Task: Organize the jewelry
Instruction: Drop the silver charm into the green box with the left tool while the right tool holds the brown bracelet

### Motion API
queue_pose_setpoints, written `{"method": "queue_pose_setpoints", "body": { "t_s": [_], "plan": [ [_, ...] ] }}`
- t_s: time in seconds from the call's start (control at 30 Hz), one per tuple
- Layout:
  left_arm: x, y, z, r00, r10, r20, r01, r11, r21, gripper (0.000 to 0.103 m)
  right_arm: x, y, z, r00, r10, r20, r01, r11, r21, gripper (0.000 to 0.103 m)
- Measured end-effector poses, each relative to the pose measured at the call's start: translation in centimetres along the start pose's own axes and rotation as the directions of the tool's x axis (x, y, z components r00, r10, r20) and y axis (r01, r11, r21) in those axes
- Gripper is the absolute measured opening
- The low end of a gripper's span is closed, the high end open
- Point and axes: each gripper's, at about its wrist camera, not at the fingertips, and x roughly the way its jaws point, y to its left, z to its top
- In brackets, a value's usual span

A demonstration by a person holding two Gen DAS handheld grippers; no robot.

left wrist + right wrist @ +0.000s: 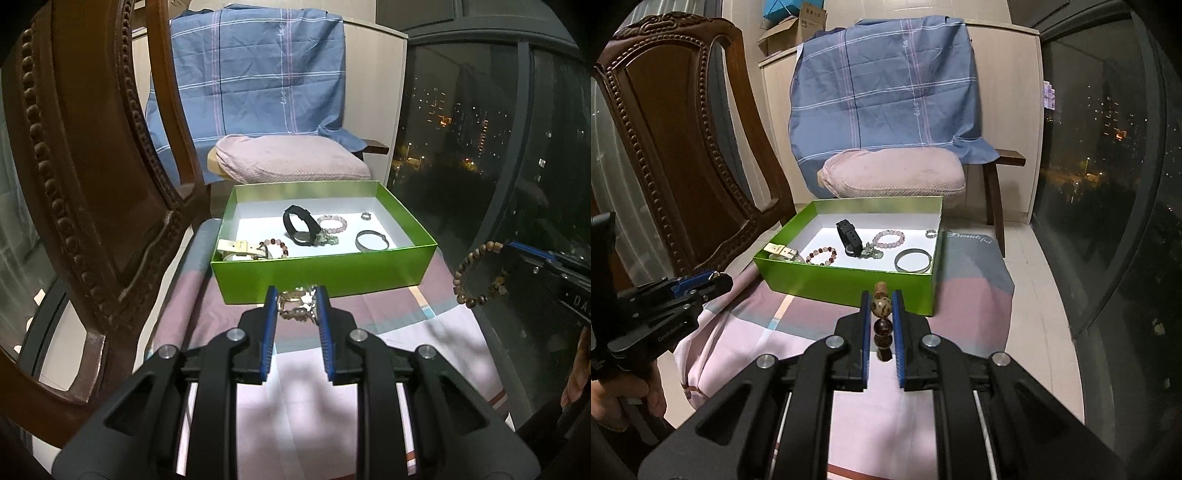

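Observation:
A green box (325,267) (849,278) stands on the cloth-covered surface. Inside lie a black watch (297,221) (848,232), a pink bead bracelet (333,223) (889,238), a red and white bead bracelet (822,255), a grey bangle (372,240) (912,260), a small ring (365,216) (931,232) and a cream strap (236,248) (781,251). My left gripper (297,301) (714,278) is shut on a gold metal chain bracelet (297,306), just before the box's near wall. My right gripper (881,304) is shut on a brown wooden bead bracelet (881,308) (476,275), held to the right of the box.
A carved wooden chair back (92,166) (672,147) stands close on the left. Behind the box, a pink cushion (291,160) (894,173) and a blue checked cloth (255,74) (886,85) cover another chair. A dark window (480,129) (1108,166) runs along the right. The cloth (295,387) covers the surface.

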Motion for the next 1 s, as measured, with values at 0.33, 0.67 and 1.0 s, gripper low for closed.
{"method": "queue_pose_setpoints", "body": {
  "t_s": [0.33,0.67,1.0],
  "plan": [
    [0.2,0.1,-0.1,1.0,0.007,-0.014,-0.007,1.0,0.002,0.021,-0.1,0.4,0.0,1.0,-0.001,-0.001,0.001,1.0,-0.012,0.011],
    [0.2,0.1,-0.1,1.0,0.01,-0.02,-0.01,1.0,0.002,0.021,0.4,0.3,-0.1,1.0,-0.003,-0.007,0.003,1.0,-0.013,0.011],
    [0.7,0.7,-0.1,0.999,0.005,-0.032,-0.005,1.0,-0.008,0.021,1.2,-0.3,0.0,1.0,0.019,0.001,-0.019,1.0,0.008,0.011]
  ]
}}
